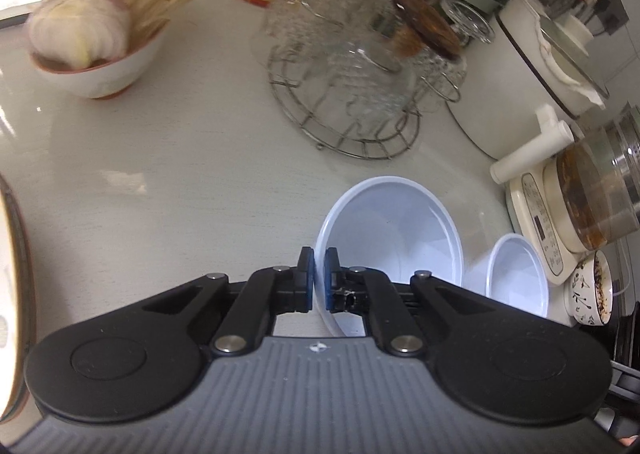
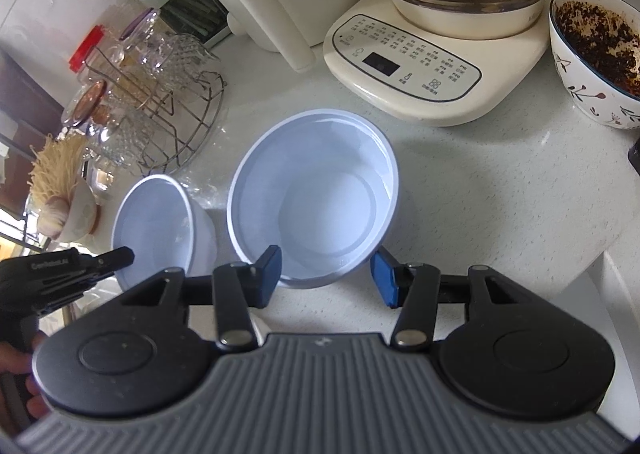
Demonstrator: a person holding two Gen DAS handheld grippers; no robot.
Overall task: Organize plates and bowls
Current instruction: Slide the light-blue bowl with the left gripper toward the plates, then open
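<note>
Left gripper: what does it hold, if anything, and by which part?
The left gripper holds the white bowl by its near rim, one finger inside, one outside.

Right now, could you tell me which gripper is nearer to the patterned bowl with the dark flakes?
Right. The right gripper is at a white bowl left of the patterned bowl; the left gripper grips a second white bowl farther left.
</note>
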